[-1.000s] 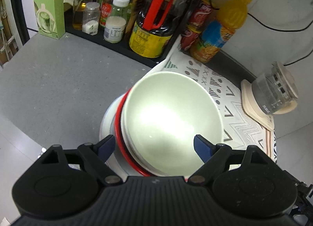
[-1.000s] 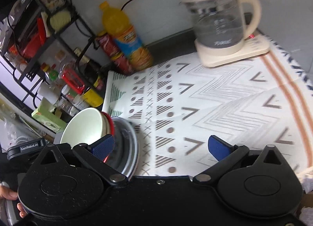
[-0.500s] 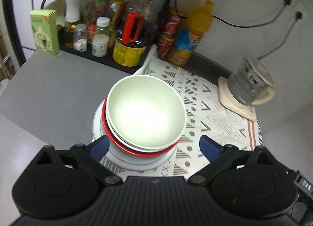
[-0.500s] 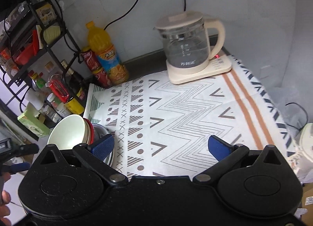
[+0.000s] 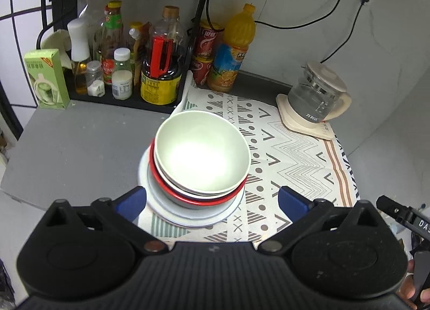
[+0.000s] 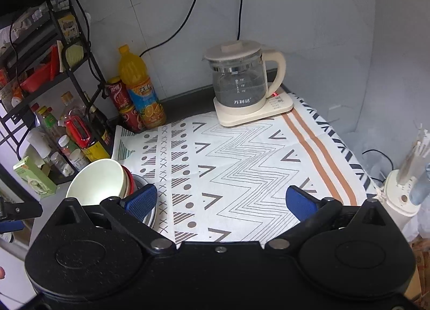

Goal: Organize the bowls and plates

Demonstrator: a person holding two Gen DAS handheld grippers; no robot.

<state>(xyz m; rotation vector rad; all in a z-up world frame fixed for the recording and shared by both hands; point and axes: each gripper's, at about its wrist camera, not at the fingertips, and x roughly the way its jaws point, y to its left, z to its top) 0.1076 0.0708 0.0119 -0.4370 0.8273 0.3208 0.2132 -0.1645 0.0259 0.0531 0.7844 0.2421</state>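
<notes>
Left gripper (image 5: 211,201) opens wide above the stacked bowls (image 5: 201,154) and plates (image 5: 161,202); right gripper (image 6: 220,201) hangs spread, empty, over the patterned cloth (image 6: 242,162).

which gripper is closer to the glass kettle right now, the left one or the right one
Right. The right gripper hangs over bare cloth, with the glass kettle straight ahead. The left gripper, jaws opening around nothing, sits over the bowl stack, the kettle far off to its right.
</notes>
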